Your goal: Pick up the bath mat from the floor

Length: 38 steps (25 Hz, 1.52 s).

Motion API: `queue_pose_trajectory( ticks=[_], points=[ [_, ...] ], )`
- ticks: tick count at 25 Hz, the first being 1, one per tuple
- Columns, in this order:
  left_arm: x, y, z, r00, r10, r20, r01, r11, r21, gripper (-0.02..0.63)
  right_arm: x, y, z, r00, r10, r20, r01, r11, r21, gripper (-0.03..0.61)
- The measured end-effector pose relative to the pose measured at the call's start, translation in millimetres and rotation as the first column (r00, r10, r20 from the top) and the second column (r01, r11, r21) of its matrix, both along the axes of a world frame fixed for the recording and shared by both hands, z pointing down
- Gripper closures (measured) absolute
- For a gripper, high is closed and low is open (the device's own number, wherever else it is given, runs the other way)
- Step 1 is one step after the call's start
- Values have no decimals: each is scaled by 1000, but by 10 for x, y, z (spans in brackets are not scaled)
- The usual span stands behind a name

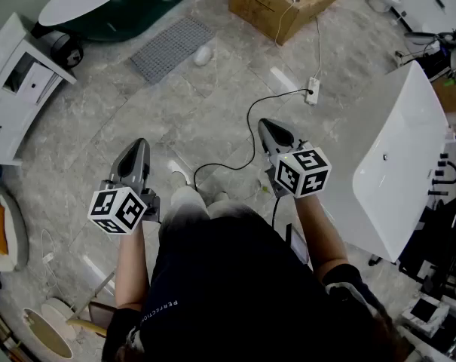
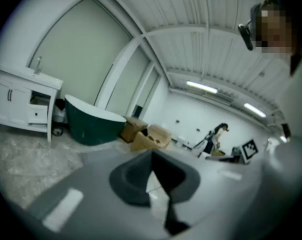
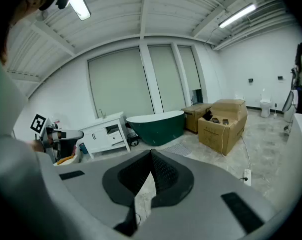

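Note:
The grey bath mat [image 1: 171, 47] lies flat on the marble floor at the far side, beside the dark green bathtub [image 1: 114, 13]. A small white object [image 1: 203, 54] rests at the mat's right edge. In the right gripper view the mat [image 3: 178, 149] shows small in front of the tub. A person stands holding both grippers at waist height, well short of the mat. The left gripper [image 1: 137, 148] is shut with nothing in it, its tips [image 2: 151, 153] meeting. The right gripper [image 1: 267, 125] is shut and empty too, and its tips [image 3: 151, 151] point toward the tub.
A white vanity cabinet [image 1: 16, 89] stands at the left, and an open cardboard box [image 1: 284, 2] at the top. A white bathtub [image 1: 397, 164] fills the right. A power strip [image 1: 312, 93] and its black cable [image 1: 250, 127] lie on the floor ahead of the person's feet.

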<state>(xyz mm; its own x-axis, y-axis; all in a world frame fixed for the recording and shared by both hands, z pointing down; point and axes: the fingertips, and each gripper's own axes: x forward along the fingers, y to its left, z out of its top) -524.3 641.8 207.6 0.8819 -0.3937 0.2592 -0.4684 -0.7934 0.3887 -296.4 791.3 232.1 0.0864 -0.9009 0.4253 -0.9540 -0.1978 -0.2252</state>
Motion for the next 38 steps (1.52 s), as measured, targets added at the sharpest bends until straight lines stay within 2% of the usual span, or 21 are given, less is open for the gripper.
queue_pose_trajectory(
  ticks=[7, 13, 18, 23, 29, 35, 38],
  points=[
    [34, 56, 60, 1000, -5, 26, 4, 1000, 9, 609, 75, 37, 26, 998, 16, 58, -18, 999, 32, 580],
    [-83, -102, 91, 999, -47, -2, 47, 998, -32, 609, 48, -178, 134, 997, -13, 80, 11, 1000, 24, 580],
    [-43, -492, 218, 999, -38, 22, 39, 998, -50, 607, 25, -639, 67, 997, -33, 73, 30, 999, 33, 580],
    [170, -917, 268, 1000, -22, 12, 23, 998, -64, 609, 4, -1104, 100, 995, -84, 62, 85, 996, -15, 580],
    [217, -1496, 238, 1000, 4, 4, -4, 1000, -23, 609, -71, -1685, 121, 993, -103, 64, 106, 994, -38, 580],
    [250, -1889, 306, 999, 45, -18, -46, 997, -57, 609, -83, -2062, 179, 991, -124, 52, 127, 990, -66, 580],
    [332, -2016, 370, 999, 36, -16, -37, 998, -58, 609, 49, -2201, 214, 991, -122, 53, 127, 988, -83, 580]
  ],
)
